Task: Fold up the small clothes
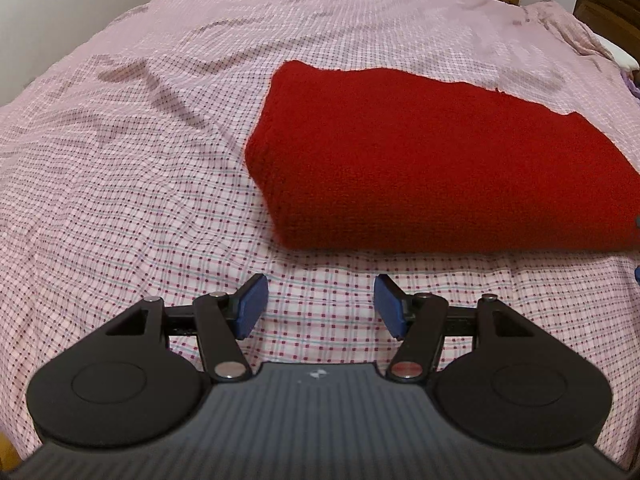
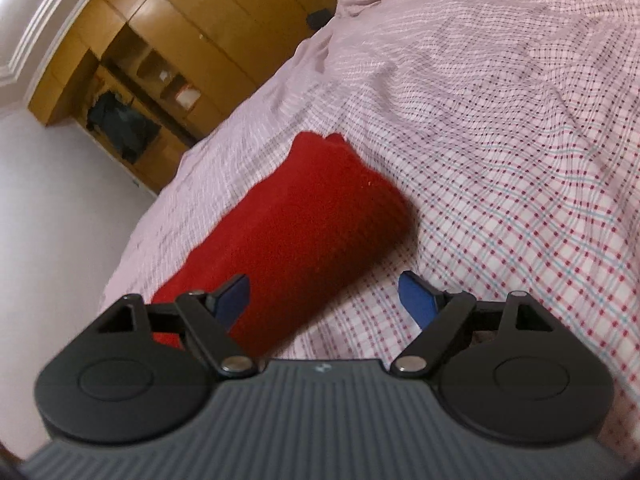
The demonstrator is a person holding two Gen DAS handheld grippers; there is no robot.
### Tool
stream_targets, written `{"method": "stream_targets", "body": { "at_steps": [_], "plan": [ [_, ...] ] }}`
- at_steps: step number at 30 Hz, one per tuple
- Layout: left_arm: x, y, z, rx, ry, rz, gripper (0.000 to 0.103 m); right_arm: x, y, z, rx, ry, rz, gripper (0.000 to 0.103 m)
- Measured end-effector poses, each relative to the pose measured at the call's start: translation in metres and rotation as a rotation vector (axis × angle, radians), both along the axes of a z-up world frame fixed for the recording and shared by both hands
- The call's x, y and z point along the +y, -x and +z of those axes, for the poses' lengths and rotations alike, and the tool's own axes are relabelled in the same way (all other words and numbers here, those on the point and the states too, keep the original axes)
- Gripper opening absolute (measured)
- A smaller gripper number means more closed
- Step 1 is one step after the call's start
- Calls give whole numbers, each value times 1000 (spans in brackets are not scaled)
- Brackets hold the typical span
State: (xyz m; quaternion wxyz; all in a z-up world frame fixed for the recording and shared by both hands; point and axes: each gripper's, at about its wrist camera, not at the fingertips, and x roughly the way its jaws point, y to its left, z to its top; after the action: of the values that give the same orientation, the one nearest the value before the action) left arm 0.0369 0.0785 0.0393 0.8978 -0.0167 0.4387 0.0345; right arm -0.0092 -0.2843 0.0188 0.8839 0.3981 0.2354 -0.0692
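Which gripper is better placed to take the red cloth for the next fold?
Probably the right gripper: its open jaws already straddle the red cloth's near edge. The left gripper is over bare bedsheet.

Left wrist cam sits low over the bed [image 1: 160, 160], looking down and forward past its own fingers [image 1: 252, 306] across the checked cover toward the far wall, with the folded red cloth [image 1: 440, 160] just ahead to the right. Right wrist cam is rolled hard, so the bed [image 2: 500, 140] runs diagonally and the wooden wardrobe [image 2: 180, 40] tilts at upper left; it's close in, nearly over the cloth [image 2: 304, 220]. Both views share the cloth and the cover around it.
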Motion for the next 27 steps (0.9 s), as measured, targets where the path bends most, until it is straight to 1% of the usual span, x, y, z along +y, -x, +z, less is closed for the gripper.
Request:
{"method": "stream_targets", "body": {
  "at_steps": [2, 7, 14, 18, 23, 24, 25, 27],
  "plan": [
    [-1, -1, 0, 2, 1, 4, 67, -2, -5, 0, -12, -26, -23, 86],
    [1, -1, 2, 11, 7, 16, 67, 1, -13, 0, -40, -47, -80, 86],
    [6, -3, 1, 24, 18, 34, 67, 8, -31, -6, -31, -31, -102, 86],
    [7, -3, 1, 24, 18, 35, 67, 11, -38, -8, -56, -29, -135, 86],
    [15, -1, 0, 23, 22, 50, 67, 7, -51, -11, -76, -56, -170, 85],
    [17, -1, 0, 21, 22, 53, 67, 6, -53, -11, -75, -56, -176, 77],
    [18, 0, 0, 19, 20, 55, 67, 4, -56, -11, -66, -54, -183, 71],
    [20, 1, 1, 14, 9, 60, 67, -2, -59, -11, -71, -68, -188, 42]
  ]
}}
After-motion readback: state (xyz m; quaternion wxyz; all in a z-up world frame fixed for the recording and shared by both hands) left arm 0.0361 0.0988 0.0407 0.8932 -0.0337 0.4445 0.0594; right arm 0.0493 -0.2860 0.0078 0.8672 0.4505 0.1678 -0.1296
